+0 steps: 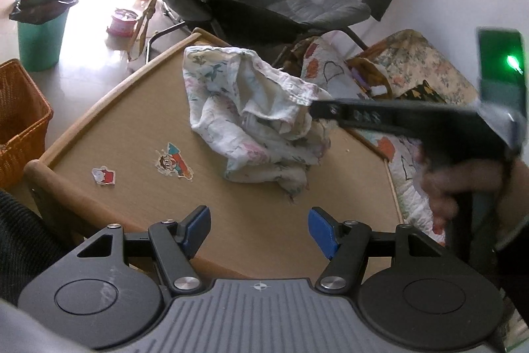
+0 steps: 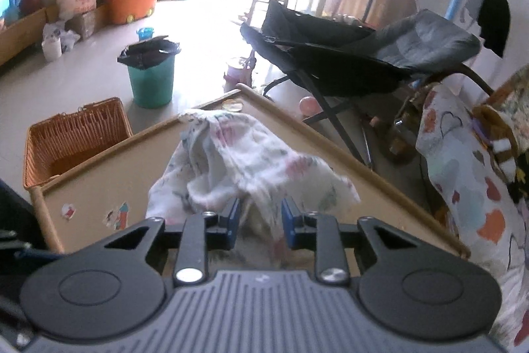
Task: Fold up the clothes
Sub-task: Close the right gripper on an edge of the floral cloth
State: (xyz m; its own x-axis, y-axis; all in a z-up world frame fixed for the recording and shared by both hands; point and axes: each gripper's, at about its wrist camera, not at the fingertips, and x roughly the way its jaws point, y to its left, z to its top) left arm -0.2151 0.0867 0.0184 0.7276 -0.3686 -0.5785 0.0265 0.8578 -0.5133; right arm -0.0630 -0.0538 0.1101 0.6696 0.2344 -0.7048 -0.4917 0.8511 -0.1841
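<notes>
A crumpled white floral cloth (image 1: 251, 121) (image 2: 238, 154) lies heaped on the far right part of a small wooden table (image 1: 132, 121) (image 2: 99, 181). My right gripper (image 2: 261, 214) has a bunched fold of this cloth between its blue pads, which sit close on it. In the left wrist view that right gripper (image 1: 317, 110) reaches in from the right, tip buried in the cloth's upper edge, with a hand (image 1: 463, 184) on its handle. My left gripper (image 1: 259, 220) hovers open over the table's near edge, nothing between its fingers, well short of the cloth.
Cartoon stickers (image 1: 172, 161) mark the tabletop. An orange wicker basket (image 1: 20, 121) (image 2: 72, 141) stands left of the table, a green bin (image 1: 39, 35) (image 2: 152, 78) beyond it. A dark folding chair (image 1: 264, 9) (image 2: 363, 55) is behind the table, a heart-print quilt (image 2: 469, 181) to the right.
</notes>
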